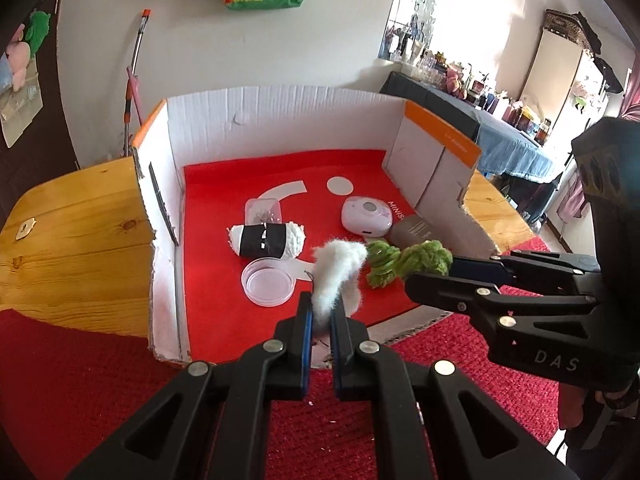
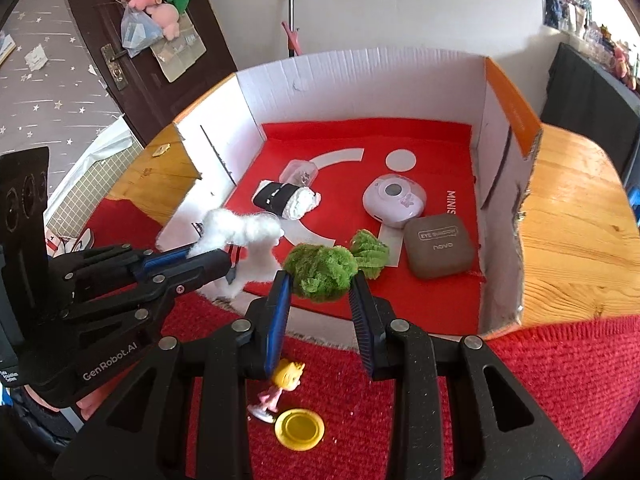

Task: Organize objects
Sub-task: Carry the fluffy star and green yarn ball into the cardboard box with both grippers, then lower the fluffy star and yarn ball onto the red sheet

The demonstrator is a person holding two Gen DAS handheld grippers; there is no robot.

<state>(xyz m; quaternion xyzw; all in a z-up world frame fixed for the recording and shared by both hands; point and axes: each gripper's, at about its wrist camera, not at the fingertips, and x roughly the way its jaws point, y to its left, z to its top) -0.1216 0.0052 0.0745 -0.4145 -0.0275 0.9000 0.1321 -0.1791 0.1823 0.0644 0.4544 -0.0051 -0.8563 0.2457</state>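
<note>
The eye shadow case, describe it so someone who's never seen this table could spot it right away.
Find the open white cardboard box with a red floor on the wooden table. In its front right corner lies the eye shadow case, just in front of a round pink gadget and right of a green fluffy scrunchie. It is the only flat, grey-brown rounded square, with EYE SHADOW printed on its lid.

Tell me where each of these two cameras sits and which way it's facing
Left wrist view: sits on the left gripper, looking down along its jaws, shut on a white fluffy tuft, into the open cardboard box; the right gripper enters from the right.
Right wrist view: sits on the right gripper, looking down into the same box; its jaws clamp a green fluffy ball; the left gripper and fingers show at left.
Shared: box, both fluffy items, pink round device, black-banded roll.
</note>
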